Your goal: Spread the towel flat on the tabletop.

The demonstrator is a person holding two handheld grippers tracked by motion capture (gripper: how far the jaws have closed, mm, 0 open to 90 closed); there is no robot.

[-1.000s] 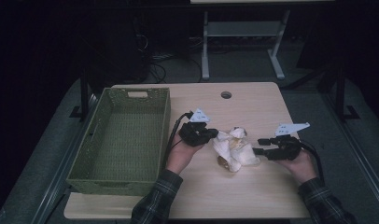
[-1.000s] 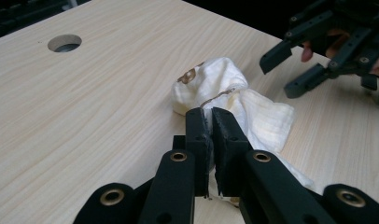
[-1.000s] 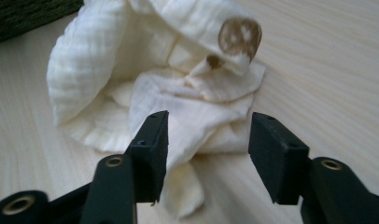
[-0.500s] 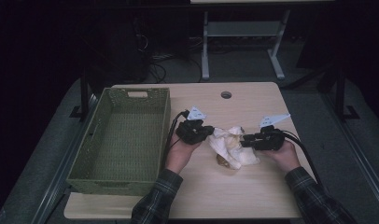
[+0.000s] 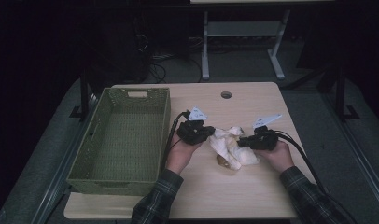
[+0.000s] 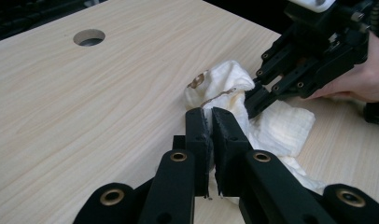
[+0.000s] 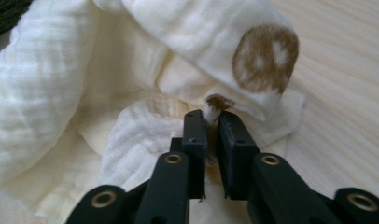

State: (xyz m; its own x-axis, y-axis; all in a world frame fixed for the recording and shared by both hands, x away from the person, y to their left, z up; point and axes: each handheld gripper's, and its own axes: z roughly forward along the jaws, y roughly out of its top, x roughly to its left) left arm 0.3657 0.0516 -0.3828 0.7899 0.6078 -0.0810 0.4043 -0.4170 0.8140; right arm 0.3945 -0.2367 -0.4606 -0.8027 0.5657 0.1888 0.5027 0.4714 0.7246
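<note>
At table centre, beside the basket (image 5: 122, 140), the right gripper (image 5: 246, 141) has just closed on the crumpled cloth (image 5: 232, 148), joining the clamped left gripper (image 5: 207, 134); lifting appears possible.

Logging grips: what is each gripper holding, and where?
Both hold the white cloth: left gripper pinches one edge fold, right gripper a brown-marked fold opposite.

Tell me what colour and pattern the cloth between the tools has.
Cream-white cloth with brown round spots, clearest in the right gripper view.
</note>
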